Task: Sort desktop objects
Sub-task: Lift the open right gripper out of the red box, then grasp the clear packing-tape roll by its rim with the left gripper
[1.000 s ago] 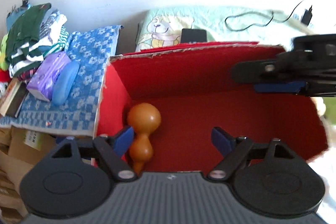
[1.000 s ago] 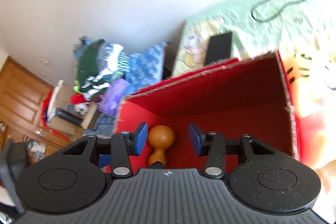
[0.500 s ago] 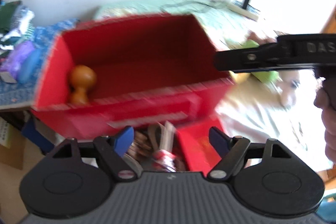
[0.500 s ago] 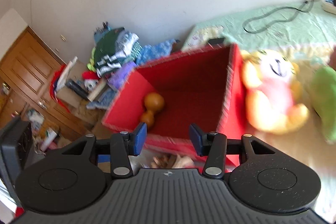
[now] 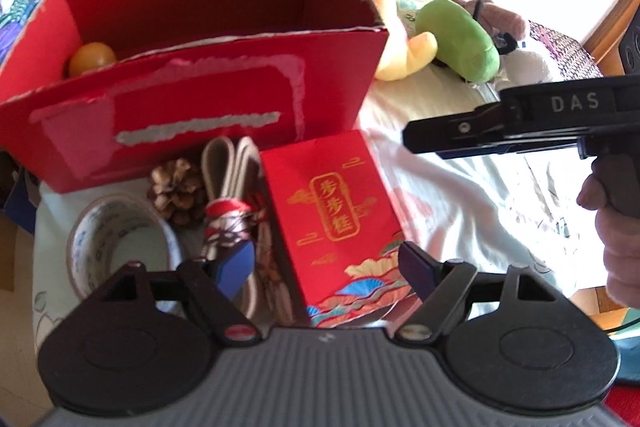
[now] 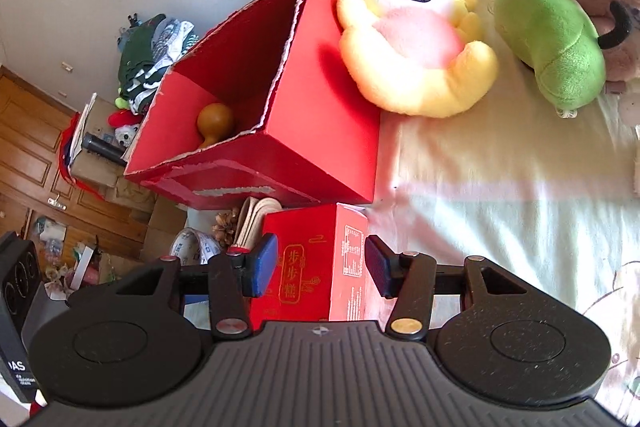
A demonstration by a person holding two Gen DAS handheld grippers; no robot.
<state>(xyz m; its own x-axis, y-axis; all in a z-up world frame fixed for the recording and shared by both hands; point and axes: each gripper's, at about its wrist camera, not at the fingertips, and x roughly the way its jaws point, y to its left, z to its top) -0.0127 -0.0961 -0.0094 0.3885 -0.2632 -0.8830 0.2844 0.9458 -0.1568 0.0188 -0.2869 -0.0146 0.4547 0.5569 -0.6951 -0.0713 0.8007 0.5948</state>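
Both tongs are spread open and grip nothing. The left tongs (image 5: 326,265) hang over a small red packet (image 5: 334,217) lying on the bed (image 6: 500,187), just in front of the big red box (image 5: 208,95). The right tongs (image 6: 320,265) straddle the same packet (image 6: 316,263), apparently without touching it. A wooden gourd (image 6: 214,123) sits in the box's corner. A tape roll (image 5: 116,247), pinecone (image 5: 176,191) and a belt-like bundle (image 5: 236,195) lie beside the packet.

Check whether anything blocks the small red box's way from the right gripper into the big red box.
Only the big red box's own front wall lies between; the small red box sits just before it and must be lifted over. The right gripper, jaws open, straddles it with nothing between.
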